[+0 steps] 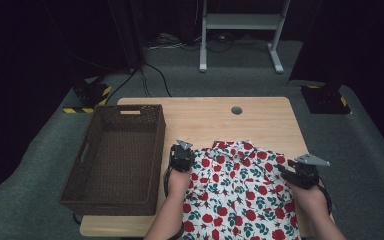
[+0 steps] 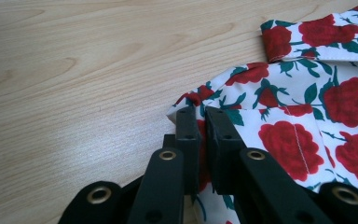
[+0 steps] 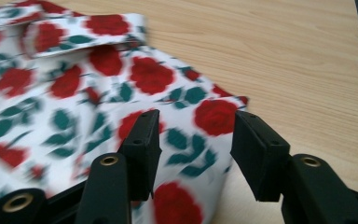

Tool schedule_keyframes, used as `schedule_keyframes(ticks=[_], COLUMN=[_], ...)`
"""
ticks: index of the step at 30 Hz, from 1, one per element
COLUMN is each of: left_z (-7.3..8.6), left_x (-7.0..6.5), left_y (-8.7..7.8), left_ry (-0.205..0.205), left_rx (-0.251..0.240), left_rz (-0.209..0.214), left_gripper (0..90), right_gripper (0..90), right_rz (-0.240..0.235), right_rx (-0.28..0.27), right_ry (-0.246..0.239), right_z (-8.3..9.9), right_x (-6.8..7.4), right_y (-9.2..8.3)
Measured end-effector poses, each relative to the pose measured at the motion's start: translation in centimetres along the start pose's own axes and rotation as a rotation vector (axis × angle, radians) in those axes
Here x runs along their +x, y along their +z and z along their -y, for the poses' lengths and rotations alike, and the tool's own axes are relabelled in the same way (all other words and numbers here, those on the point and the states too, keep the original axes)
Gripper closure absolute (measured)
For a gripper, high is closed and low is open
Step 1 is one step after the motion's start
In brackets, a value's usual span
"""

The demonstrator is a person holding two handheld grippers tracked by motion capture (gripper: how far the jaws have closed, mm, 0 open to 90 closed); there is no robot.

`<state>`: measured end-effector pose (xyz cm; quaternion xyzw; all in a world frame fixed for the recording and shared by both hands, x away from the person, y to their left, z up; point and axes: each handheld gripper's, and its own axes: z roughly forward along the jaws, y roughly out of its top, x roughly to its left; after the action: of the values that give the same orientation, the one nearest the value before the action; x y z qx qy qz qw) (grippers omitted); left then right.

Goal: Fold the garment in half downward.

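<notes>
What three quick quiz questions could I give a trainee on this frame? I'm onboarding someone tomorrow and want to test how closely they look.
1. True or false: the left gripper is shut on an edge of the rose-print garment.
2. How do the right gripper's jaws stand?
A. Clamped on the cloth
B. Apart, over the garment's edge
C. Inside the basket
3. Fill in: the brown woven basket stands on the wooden table to the garment's ____ in the high view, and it holds ____.

Key
1. True: its jaws pinch a fold at the garment's edge.
2. B.
3. Left; nothing.
</notes>
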<state>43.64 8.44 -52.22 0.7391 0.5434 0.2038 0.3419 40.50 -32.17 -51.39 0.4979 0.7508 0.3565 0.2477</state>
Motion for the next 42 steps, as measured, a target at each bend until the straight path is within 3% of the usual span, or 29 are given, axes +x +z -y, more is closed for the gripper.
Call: schedule_keyframes(ticks=[7,15,19,22,30,36,42], left_z=[-0.3,-0.2,-0.1,-0.1,-1.5,-3.5,-6.2], left_x=[0.0,0.2,0.3,0.3,0.5,0.5,1.0], left_y=[0.1,0.4,0.6,0.7,0.3,-0.5,-1.8], left_ry=[0.007,0.003,0.002,-0.004,0.005,0.012,-0.006], left_rx=[-0.004,0.004,0.012,0.011,-0.026,-0.085,-0.171], left_rz=[0.001,0.0,0.007,0.009,-0.004,0.001,0.015], left_gripper=[84.0,84.0,84.5,84.9,85.1,85.2,85.4], right_gripper=[49.3,51.4,70.0,84.3,87.4,87.2,87.0], right_rz=[0.009,0.02,0.011,-0.014,0.016,0.052,0.08], right_rx=[0.048,0.1,0.133,0.142,0.102,0.051,-0.032], right_ry=[0.084,0.125,0.057,0.05,0.02,-0.02,-0.039], right_z=[-0.8,-0.9,-1.4,-1.5,-2.5,-4.9,-8.0], right_x=[-1.9,-2.7,-2.0,-1.7,-1.7,-1.5,-1.6], right_y=[2.4,3.9,3.9,4.0,3.8,2.9,1.7])
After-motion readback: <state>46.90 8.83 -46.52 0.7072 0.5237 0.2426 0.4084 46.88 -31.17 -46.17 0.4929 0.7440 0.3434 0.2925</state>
